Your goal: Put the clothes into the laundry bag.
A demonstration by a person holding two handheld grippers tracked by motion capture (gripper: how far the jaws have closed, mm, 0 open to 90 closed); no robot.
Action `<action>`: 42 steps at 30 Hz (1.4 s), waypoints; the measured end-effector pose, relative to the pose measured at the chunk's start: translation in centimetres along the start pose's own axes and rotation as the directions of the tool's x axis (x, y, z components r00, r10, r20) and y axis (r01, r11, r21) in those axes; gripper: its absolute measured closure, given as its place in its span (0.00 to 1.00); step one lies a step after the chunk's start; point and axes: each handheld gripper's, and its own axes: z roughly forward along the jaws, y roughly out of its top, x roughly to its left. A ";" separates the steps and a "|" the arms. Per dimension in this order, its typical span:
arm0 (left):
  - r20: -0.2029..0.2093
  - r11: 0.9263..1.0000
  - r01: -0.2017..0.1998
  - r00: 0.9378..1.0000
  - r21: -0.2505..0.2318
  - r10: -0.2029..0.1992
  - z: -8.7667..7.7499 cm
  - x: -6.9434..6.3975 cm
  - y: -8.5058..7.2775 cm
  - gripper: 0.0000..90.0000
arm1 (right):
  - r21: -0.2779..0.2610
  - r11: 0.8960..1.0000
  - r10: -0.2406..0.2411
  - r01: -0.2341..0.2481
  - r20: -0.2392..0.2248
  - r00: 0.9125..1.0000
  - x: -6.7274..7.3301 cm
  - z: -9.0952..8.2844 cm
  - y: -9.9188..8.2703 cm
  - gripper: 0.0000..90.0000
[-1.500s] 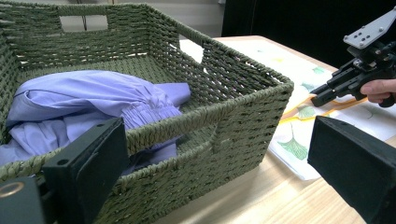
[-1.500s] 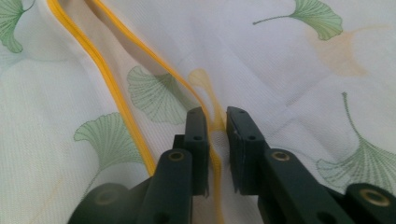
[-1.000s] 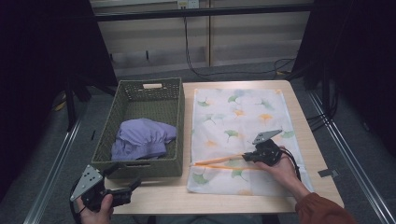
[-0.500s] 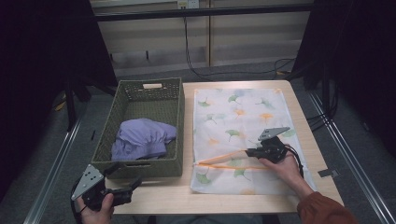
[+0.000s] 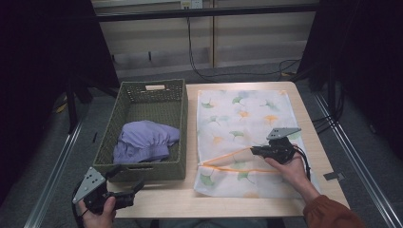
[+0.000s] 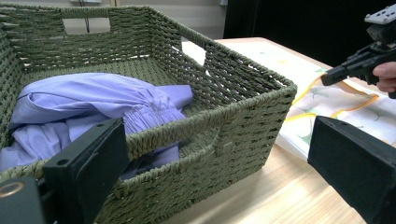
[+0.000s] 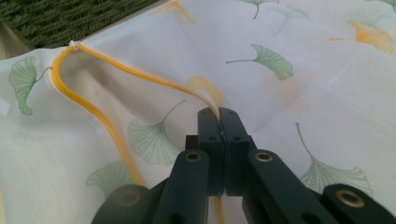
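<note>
A white mesh bag (image 5: 242,118) printed with green and orange leaves lies flat on the wooden table. Its opening has an orange edge (image 7: 93,112). My right gripper (image 5: 254,152) is shut on the upper orange edge (image 7: 219,114) and holds it a little above the lower layer, so the mouth gapes towards the basket. A green woven basket (image 5: 142,171) stands left of the bag with a crumpled purple garment (image 5: 145,142) inside. My left gripper (image 5: 128,178) is open and empty at the basket's near corner (image 6: 217,135), and its view shows the garment (image 6: 93,98) and the right gripper (image 6: 327,77).
The basket's near wall (image 6: 243,116) stands right in front of my left jaws. Bare table (image 5: 166,199) runs along the front edge below the basket and bag. Dark stands and cables sit beyond the far edge.
My right gripper has shifted slightly to the right with the orange edge in it, pulling the bag's mouth a bit wider. The left gripper has stayed put.
</note>
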 end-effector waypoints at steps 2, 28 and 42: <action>0.000 1.000 0.003 1.000 -0.002 -0.003 0.0 0.0 0.0 0.05 | -0.011 1.000 0.000 0.000 0.003 1.000 0.0 -0.1 0.2 0.99; -0.002 1.000 0.006 1.000 -0.008 -0.006 -0.2 0.1 -0.1 0.05 | -0.133 0.991 0.020 -0.019 0.006 1.000 -0.3 -1.7 2.6 0.99; 0.000 1.000 0.001 1.000 -0.025 -0.001 -0.3 -0.1 0.0 0.05 | -0.194 0.981 0.022 -0.018 0.017 1.000 -0.6 -2.7 4.4 1.00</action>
